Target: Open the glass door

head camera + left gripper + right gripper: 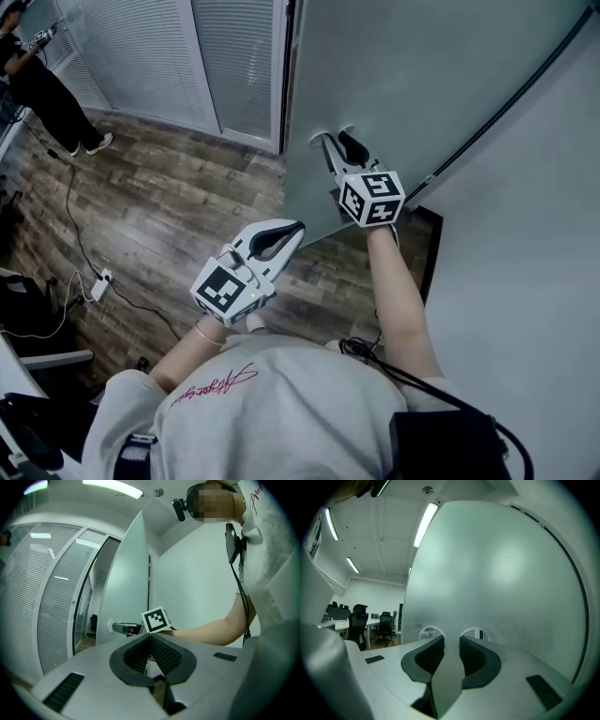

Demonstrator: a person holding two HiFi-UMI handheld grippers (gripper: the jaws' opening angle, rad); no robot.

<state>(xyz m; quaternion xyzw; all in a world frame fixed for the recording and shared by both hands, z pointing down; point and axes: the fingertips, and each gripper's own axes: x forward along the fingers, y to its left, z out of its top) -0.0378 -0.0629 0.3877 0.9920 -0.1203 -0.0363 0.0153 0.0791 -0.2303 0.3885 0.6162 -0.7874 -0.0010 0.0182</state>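
Head view looks down on a person at a frosted glass door [422, 84]. The right gripper [342, 152] is held level against the panel, its jaws closed on the flat metal door handle [449, 677], which runs straight between the pads in the right gripper view. That grip lets the whole arm, rather than the wrist, move the leaf. The left gripper [298, 228] hangs back over the wooden floor [169, 216], jaws pressed together on nothing. It is apparently held clear of the door's swing, since one hand is enough for the job. Office chairs [358, 620] showing past the door's free edge suggest the leaf is already off its frame and the opening is under way. A second person [42, 89] stands well apart by the blind-covered partition [141, 56].
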